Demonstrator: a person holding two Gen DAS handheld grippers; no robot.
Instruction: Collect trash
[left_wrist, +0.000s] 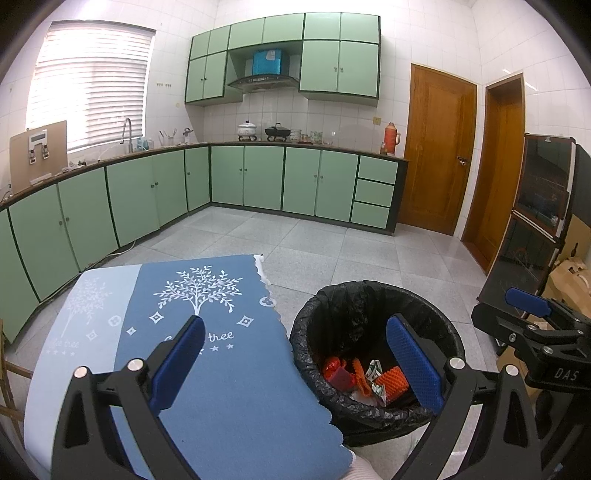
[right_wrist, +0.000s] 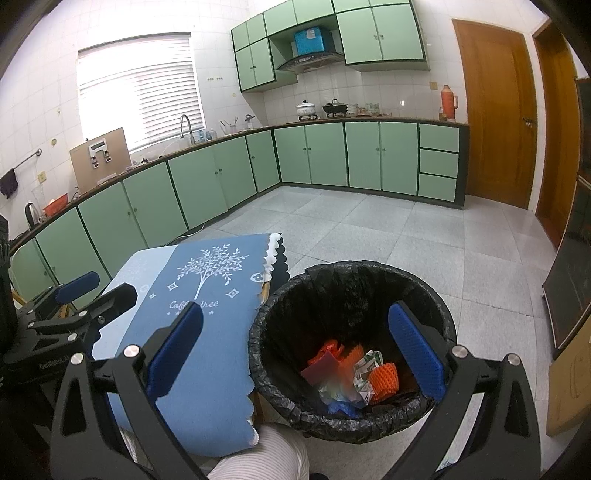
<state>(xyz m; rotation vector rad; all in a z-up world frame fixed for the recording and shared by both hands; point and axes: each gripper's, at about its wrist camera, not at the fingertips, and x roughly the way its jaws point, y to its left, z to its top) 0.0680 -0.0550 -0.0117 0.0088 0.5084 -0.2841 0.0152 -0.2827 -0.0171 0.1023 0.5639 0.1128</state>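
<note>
A round bin with a black liner (left_wrist: 376, 295) (right_wrist: 351, 284) stands on the floor beside a table draped in a blue cloth (left_wrist: 221, 369) (right_wrist: 207, 350). Inside it lie an orange foam net (left_wrist: 395, 382) (right_wrist: 386, 380), red wrappers (left_wrist: 334, 371) (right_wrist: 325, 354), a crumpled green-and-white carton (left_wrist: 376, 373) (right_wrist: 365, 373) and a blurred piece of trash (right_wrist: 338, 391). My left gripper (left_wrist: 299, 362) is open and holds nothing, straddling the cloth's edge and the bin. My right gripper (right_wrist: 299, 354) is open and holds nothing above the bin.
Green cabinets (left_wrist: 258, 177) line the far and left walls. Two wooden doors (left_wrist: 437, 147) stand at the right. A dark glass-fronted cabinet (left_wrist: 539, 206) and cardboard (left_wrist: 569, 280) sit right of the bin. A knee in striped fabric (right_wrist: 266, 458) is under my right gripper.
</note>
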